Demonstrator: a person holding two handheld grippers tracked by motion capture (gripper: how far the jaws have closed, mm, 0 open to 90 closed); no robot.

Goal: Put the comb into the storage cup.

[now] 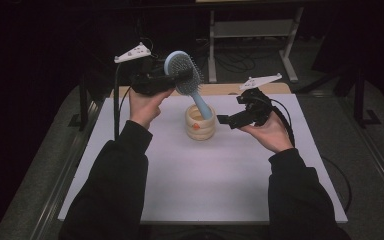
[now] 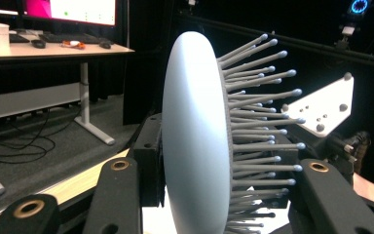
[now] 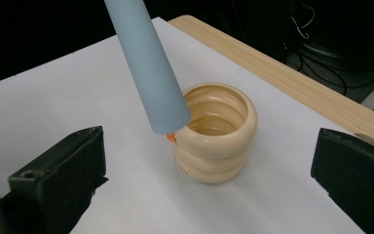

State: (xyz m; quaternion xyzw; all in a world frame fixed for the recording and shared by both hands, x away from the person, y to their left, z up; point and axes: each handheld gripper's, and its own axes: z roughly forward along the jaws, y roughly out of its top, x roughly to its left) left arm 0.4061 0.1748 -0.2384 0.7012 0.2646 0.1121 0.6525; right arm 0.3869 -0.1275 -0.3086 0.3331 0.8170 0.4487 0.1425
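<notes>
A light blue hairbrush point(image 1: 182, 70) is held by its bristled head in my left gripper point(image 1: 179, 76), raised above the table's far side. In the left gripper view the jaws are shut on the brush head point(image 2: 195, 136), one on its smooth back and one on the bristle side. The brush handle point(image 3: 148, 68) slants down, and its end hangs at the rim of a cream ribbed cup point(image 1: 200, 123) with a small orange mark. Whether handle and rim touch I cannot tell. My right gripper point(image 1: 230, 111) is open just right of the cup point(image 3: 216, 131), jaws wide with nothing gripped.
The cup stands on a white mat point(image 1: 205, 175) over a wooden table point(image 1: 230, 89). Behind the table are a white desk frame point(image 1: 252, 30) and cables on the floor. The surroundings are dark.
</notes>
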